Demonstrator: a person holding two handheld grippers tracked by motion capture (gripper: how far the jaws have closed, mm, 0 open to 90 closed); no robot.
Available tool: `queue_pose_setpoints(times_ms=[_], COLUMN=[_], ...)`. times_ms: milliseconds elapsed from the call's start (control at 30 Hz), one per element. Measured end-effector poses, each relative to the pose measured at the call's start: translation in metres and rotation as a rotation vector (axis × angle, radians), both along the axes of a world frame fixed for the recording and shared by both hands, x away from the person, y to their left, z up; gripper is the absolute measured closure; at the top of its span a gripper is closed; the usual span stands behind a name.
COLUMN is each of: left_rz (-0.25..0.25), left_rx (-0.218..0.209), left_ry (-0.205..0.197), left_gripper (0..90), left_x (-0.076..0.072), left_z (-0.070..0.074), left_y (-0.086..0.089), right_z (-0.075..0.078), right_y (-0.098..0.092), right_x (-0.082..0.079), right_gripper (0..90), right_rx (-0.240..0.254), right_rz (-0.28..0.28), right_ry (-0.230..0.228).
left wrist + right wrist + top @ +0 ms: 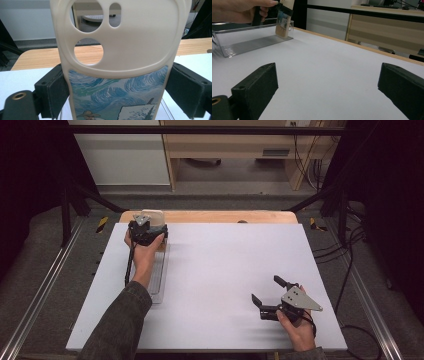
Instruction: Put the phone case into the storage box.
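Left gripper [146, 231]: I have its pads pinching the cream phone case [120, 57] by both side edges, upright over the far end of the clear tray [159, 275] | case's lower edge looks inside the tray, contact unclear to me | right gripper [265, 295]: jaws spread wide, nothing between, low over the white table [225, 270], well apart.

Phone case [120, 62] top and bottom cut off by the frame edges
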State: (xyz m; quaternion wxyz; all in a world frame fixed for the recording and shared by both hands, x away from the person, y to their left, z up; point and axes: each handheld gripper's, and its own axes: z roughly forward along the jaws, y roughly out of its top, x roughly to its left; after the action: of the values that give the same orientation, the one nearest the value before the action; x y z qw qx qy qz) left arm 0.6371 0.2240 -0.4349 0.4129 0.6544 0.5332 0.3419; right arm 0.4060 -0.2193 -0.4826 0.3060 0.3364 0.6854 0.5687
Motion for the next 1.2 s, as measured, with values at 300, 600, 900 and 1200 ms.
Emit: queue_pose_setpoints(times_ms=[300, 600, 900, 1200], left_rz=[0.000, 0.000, 0.000, -0.002], left_rx=[-0.003, -0.003, -0.007, -0.002], left_ry=[0.005, 0.007, 0.009, -0.023], left_gripper=[10.8, 10.7, 10.3, 4.9], left_x=[0.0013, 0.0011, 0.0009, 0.0000], left_z=[0.0002, 0.0005, 0.0007, 0.0028], left_y=[0.0005, 0.0006, 0.0014, 0.0015], right_z=[-0.0001, -0.0002, -0.0001, -0.0002], right_y=[0.0003, 0.0005, 0.0006, 0.0014], right_x=[0.0001, 0.0001, 0.0000, -0.0001], right_gripper=[2.9, 2.8, 2.8, 2.8], right_rx=[0.000, -0.002, 0.000, -0.004], right_rz=[0.001, 0.004, 0.004, 0.009], right_ry=[0.001, 0.002, 0.003, 0.004])
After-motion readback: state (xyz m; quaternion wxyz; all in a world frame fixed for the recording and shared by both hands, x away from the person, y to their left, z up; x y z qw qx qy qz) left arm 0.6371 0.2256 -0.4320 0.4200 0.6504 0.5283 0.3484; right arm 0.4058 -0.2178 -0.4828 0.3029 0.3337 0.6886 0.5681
